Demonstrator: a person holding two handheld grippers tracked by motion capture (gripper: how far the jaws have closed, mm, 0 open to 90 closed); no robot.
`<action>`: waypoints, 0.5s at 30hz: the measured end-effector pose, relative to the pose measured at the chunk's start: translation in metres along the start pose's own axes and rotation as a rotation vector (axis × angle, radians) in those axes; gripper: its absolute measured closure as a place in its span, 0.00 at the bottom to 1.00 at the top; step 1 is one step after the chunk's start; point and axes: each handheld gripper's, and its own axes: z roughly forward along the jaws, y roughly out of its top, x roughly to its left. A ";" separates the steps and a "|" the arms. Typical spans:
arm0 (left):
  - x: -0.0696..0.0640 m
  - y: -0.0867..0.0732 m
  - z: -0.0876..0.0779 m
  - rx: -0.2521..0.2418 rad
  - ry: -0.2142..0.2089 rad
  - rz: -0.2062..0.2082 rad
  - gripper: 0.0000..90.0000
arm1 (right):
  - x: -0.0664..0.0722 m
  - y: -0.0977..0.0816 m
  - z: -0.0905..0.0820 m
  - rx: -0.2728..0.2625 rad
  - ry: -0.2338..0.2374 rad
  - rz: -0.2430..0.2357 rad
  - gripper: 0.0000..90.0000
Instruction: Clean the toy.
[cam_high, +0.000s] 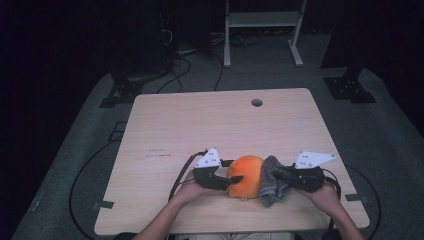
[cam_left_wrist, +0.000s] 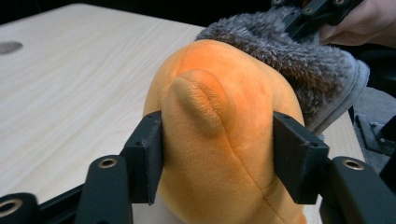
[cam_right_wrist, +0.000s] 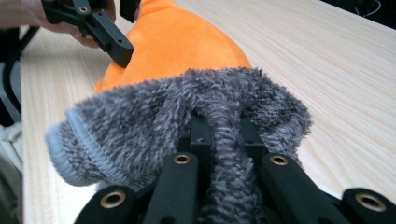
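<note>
Spanning the scene, desk (cam_high: 175, 130): pale wood, round hole (cam_high: 257, 102) near its far edge.
Orange plush toy (cam_high: 246, 176): sits near the desk's front edge, between the two claws, touching the cloth on its right side.
Grey fluffy cloth (cam_high: 272, 181): draped against the toy's right side, one fold bunched in the right claw.
Left claw (cam_left_wrist: 217, 158): jaws clamped on the toy from both sides, pads pressing into the plush.
Right claw (cam_right_wrist: 222, 133): jaws drawn together, pinching a ridge of the cloth.
Containers: none on the desk.
</note>
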 end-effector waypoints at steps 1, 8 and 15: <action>-0.002 0.001 0.000 -0.006 0.015 0.017 0.46 | 0.001 0.001 -0.003 -0.013 -0.001 -0.002 0.90; -0.019 0.017 0.002 0.035 0.059 0.176 0.49 | 0.025 0.046 0.000 -0.088 0.064 -0.120 0.90; -0.029 0.017 0.003 0.082 0.064 0.277 0.46 | 0.029 0.059 0.028 -0.027 0.095 -0.161 0.90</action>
